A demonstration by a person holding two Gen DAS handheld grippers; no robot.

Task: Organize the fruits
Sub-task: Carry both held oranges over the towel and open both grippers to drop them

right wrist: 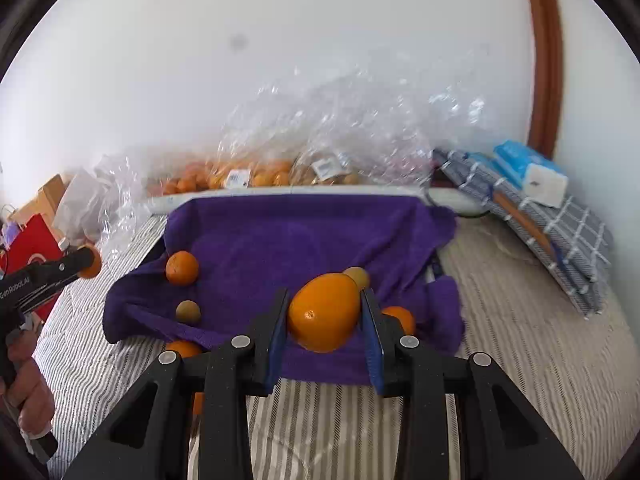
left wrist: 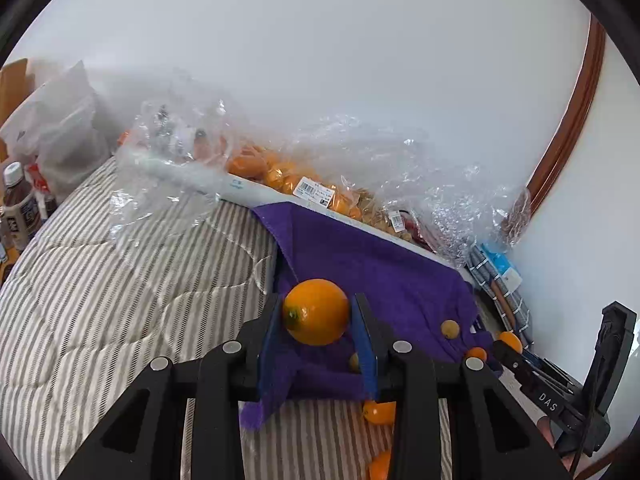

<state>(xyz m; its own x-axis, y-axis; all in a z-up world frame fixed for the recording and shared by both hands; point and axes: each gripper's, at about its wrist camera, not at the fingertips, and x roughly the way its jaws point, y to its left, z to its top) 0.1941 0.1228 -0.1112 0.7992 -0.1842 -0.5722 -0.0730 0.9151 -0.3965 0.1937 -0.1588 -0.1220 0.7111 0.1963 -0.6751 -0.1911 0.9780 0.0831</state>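
Left gripper [left wrist: 316,312] clamps an orange [left wrist: 316,312] over the purple towel [left wrist: 380,264]; bagged fruit [left wrist: 280,172] at twelve o'clock.

2 oranges are each held up between blue pads: one [left wrist: 316,312] in the left claw [left wrist: 318,320], an oval one [right wrist: 325,312] in the right claw [right wrist: 326,320]. Another orange [right wrist: 182,267] and 2 small brownish fruits [right wrist: 188,312] lie on the purple towel [right wrist: 300,236] near the bed's far edge.

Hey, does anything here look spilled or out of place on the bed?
Yes. Small orange fruits lie loose on the striped bedding, off the purple towel: one by its near edge, another at its front-left corner. The towel itself is rumpled. Each claw, left and right, grips an orange.
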